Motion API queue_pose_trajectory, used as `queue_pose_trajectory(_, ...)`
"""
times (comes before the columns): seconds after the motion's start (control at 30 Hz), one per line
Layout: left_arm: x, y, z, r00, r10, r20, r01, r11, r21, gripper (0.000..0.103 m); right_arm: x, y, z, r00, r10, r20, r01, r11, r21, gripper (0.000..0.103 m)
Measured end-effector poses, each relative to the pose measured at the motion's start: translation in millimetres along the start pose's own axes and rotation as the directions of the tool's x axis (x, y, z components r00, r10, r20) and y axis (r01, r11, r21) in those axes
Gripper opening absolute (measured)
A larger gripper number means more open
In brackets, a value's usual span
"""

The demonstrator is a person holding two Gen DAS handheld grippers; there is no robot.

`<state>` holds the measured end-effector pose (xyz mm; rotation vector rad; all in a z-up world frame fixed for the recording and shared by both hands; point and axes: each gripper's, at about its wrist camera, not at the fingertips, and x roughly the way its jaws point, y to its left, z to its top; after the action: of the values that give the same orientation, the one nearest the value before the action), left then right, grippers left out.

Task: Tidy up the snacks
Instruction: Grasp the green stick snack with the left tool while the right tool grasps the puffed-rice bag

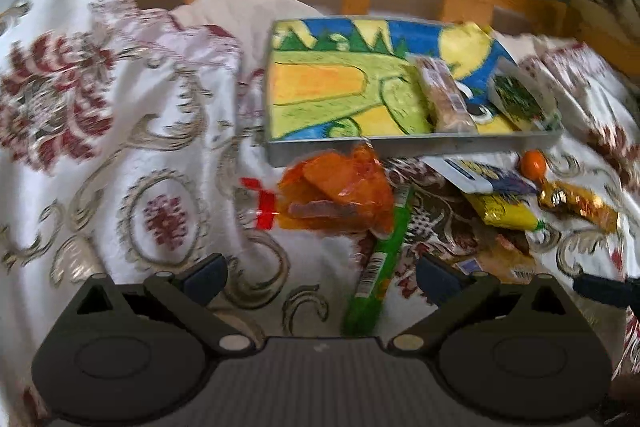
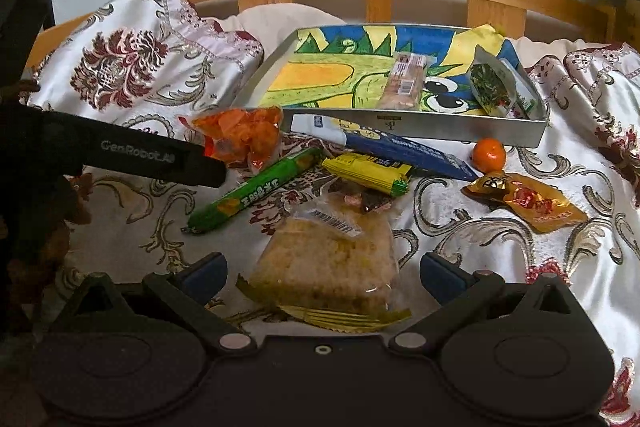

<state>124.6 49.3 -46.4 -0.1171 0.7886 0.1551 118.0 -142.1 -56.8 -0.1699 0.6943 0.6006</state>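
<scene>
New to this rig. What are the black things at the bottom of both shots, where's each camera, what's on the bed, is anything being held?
There is no robot arm: a person holds a pair of tongs in each hand, each with a fisheye camera looking along its fingers. The black shapes are the left tongs and the right tongs, both open and empty. The left tongs also reach in at the left of the right view. On the patterned bedspread sits a metal tray holding two packets. Loose in front lie an orange bag, a green stick, a yellow bar, a blue packet, a tangerine, a gold pouch and a wrapped cake.
</scene>
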Motion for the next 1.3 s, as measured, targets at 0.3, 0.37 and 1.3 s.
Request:
queue_pose_trajectory(0.3, 29, -25, 6, 0.997, -0.044, -0.06, 0.052, 0.989, 0.141, 0.102, 19, 0, 0, 1.0, -0.015, -0.026, 0.015, 1.0, -0.014, 0.102)
queue_pose_trajectory(0.37, 34, -29, 6, 0.996, -0.055, -0.071, 0.065, 0.985, 0.16, 0.102, 21, 1, 0, 1.0, -0.011, -0.022, 0.01, 1.0, -0.025, 0.102)
queue_pose_trajectory(1.3, 52, -36, 21, 0.98, -0.128, -0.152, 0.153, 0.973, 0.172, 0.041, 29, -11, 1, 0.998, 0.062, -0.006, -0.062, 0.998, -0.002, 0.087)
